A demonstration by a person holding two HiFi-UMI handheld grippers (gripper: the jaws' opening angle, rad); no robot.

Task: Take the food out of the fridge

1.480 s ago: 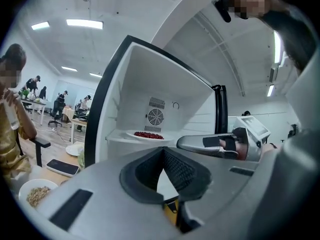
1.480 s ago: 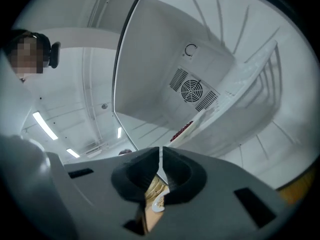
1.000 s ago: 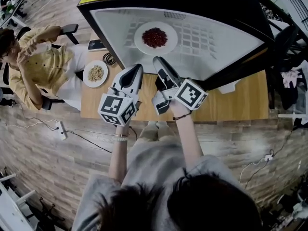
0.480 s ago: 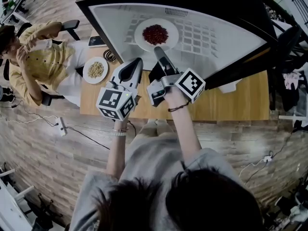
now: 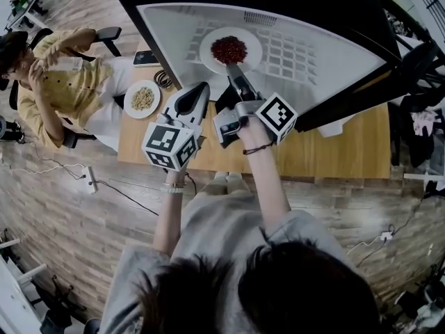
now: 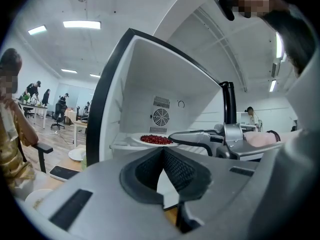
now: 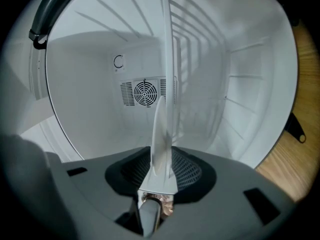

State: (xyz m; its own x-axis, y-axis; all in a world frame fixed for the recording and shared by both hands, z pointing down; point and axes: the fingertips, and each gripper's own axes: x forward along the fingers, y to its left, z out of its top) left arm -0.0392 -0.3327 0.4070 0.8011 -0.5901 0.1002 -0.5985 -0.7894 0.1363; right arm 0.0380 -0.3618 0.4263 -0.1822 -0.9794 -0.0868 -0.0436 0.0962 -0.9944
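Fingers [image 7: 189, 170] of the right gripper [image 5: 232, 72] are closed on the near rim of the white plate [image 5: 253, 53]. In the right gripper view this rim shows as a thin white edge clamped between the two pads. Fingers [image 6: 181, 171] of the left gripper [image 5: 197, 91] are closed too, tips touching, with nothing between them.

The open fridge [image 5: 334, 58] takes the biggest part of the head view: black outside, white inside, a round fan grille [image 7: 145, 93] on its back wall. It stands on a wooden table [image 5: 341, 152]. At the table's left end a person [image 5: 69, 92] in a yellow shirt sits on a chair [image 5: 104, 33].

The white plate is inside the fridge, on the wire shelf [image 5: 295, 51], and carries a heap of red food [image 5: 229, 49]. The left gripper hangs outside the fridge, just beside the right one. A smaller plate [image 5: 154, 109] with pale food [image 5: 142, 99] is on the table near the seated person, and a dark phone [image 5: 147, 58] lies beyond it.
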